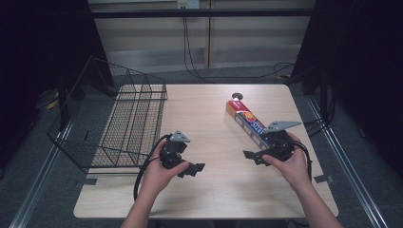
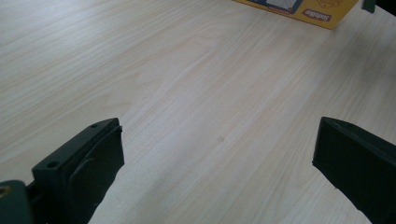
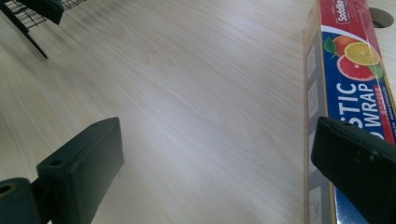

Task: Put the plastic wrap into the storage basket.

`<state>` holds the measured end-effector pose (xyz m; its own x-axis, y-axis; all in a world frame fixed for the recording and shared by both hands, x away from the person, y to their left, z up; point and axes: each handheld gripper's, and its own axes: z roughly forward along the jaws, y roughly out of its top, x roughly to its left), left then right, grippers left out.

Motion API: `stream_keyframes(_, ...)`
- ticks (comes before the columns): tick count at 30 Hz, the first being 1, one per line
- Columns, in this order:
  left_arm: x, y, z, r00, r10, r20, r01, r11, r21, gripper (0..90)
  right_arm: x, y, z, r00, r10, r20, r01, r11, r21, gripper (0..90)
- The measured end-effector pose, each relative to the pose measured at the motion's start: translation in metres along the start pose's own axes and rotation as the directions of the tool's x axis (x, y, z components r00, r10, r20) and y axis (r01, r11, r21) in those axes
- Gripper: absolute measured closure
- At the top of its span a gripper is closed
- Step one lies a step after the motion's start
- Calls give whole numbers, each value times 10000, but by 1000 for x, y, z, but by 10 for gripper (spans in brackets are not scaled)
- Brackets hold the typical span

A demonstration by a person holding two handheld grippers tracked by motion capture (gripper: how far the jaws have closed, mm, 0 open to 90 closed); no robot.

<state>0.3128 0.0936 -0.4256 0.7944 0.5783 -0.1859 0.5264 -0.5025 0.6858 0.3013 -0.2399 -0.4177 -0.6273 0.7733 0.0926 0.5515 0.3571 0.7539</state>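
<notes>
High view sits above the near edge, looking forward and down over the whole table [image 1: 209, 190]. Both gripper views ride low, close to the wood, pointing inward toward each other. All three catch the plastic wrap box [image 1: 247, 122] [image 2: 299, 10] [image 3: 357, 70]; the right one also clips the wire basket [image 3: 28, 14].

Surface [image 1: 209, 185]: pale wood-grain laminate, smooth, faint sheen under the light. Plastic-wrap box [image 3: 357, 70]: printed cardboard, glossy top face in red and blue, plain matt side panel. Basket [image 1: 128, 118]: thin black metal wire mesh, matt coating. Fingers [image 2: 88, 163] of both grippers: black moulded plastic, matt, slightly scuffed.
</notes>
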Motion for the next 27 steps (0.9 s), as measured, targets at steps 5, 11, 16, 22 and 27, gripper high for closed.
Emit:
stream_keyframes(5, 1, 1, 2, 9999, -152, 56, 152, 9999, -49, 17, -4, 4, 6, 9998, -85, 164, 82, 9998, 198, 21)
stream_keyframes(11, 2, 4, 9, 9994, 104, 323, -113, 9996, 272, 17, -24, 5, 17, 9994, 136, 317, -150, 9989, 442, 7)
stream_keyframes(16, 4, 4, 11, 9991, 23, 424, -33, 9997, 226, 17, -52, 5, 30, 9937, 614, 933, -694, 9940, 847, 21)
stream_keyframes(22, 4, 5, 12, 9990, 42, 436, -53, 9997, 237, 18, -68, 4, 37, 9848, 755, 1567, -953, 9878, 1234, 46)
stream_keyframes(27, 3, 6, 15, 9985, 93, 540, -113, 9993, 361, 18, -75, 3, 41, 9779, 1078, 1789, -1396, 9745, 1758, 72)
